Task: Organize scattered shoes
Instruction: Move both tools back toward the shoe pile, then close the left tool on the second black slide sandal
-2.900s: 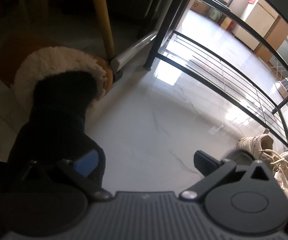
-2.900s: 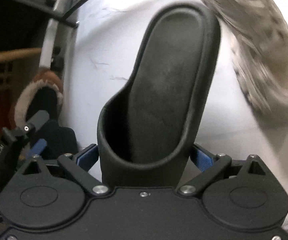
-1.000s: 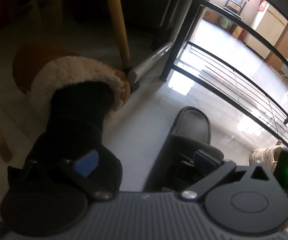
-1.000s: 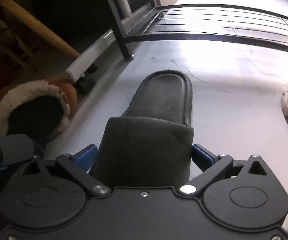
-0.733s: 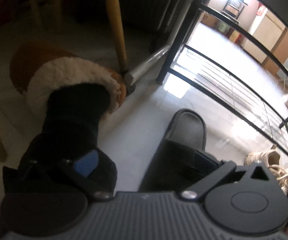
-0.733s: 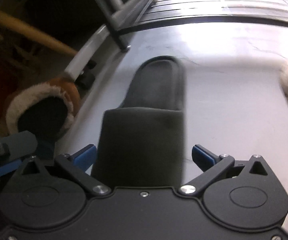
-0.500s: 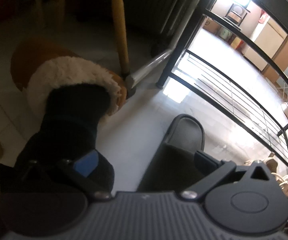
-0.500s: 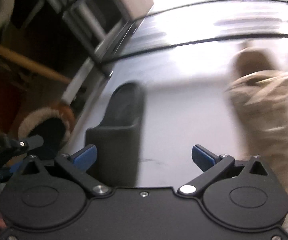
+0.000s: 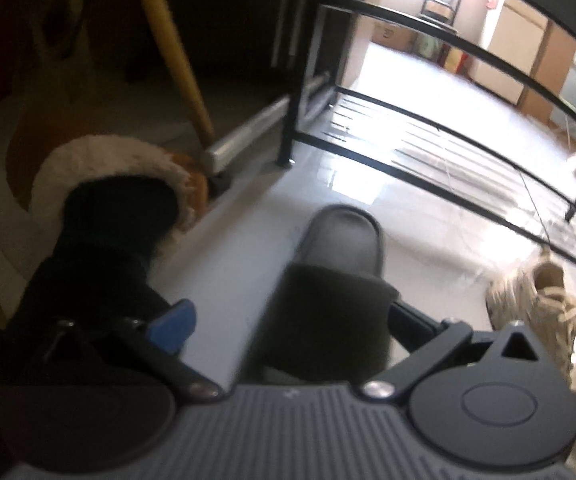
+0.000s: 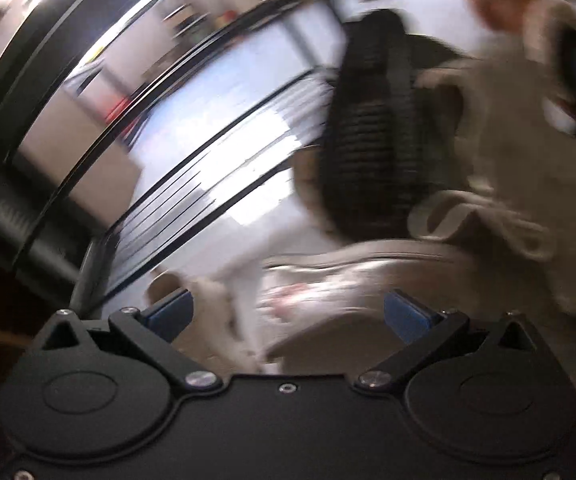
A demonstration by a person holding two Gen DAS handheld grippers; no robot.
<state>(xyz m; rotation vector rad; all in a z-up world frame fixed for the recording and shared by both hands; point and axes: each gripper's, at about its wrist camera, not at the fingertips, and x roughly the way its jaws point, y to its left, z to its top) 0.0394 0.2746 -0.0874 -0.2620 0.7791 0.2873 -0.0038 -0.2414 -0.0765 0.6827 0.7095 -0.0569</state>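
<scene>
In the left wrist view a black slide slipper (image 9: 340,264) lies flat on the white floor between the fingers of my open left gripper (image 9: 288,320). A brown fur-lined slipper (image 9: 111,176) sits at the left, partly behind my left finger. Beige laced sneakers (image 9: 544,300) lie at the right. In the blurred right wrist view my right gripper (image 10: 288,312) is open and empty over a beige sneaker (image 10: 368,276). Another black slipper (image 10: 372,136) lies sole-up beyond it.
A black metal shoe rack (image 9: 428,128) with thin bars stands on the floor ahead. A yellow wooden leg (image 9: 175,56) and a silver tube (image 9: 255,136) stand behind the brown slipper. The rack bars (image 10: 191,168) also cross the right wrist view.
My right gripper set the black slipper on the floor, opened, and swung right toward the sneakers. My left gripper stayed near the brown slipper and shifted slightly.
</scene>
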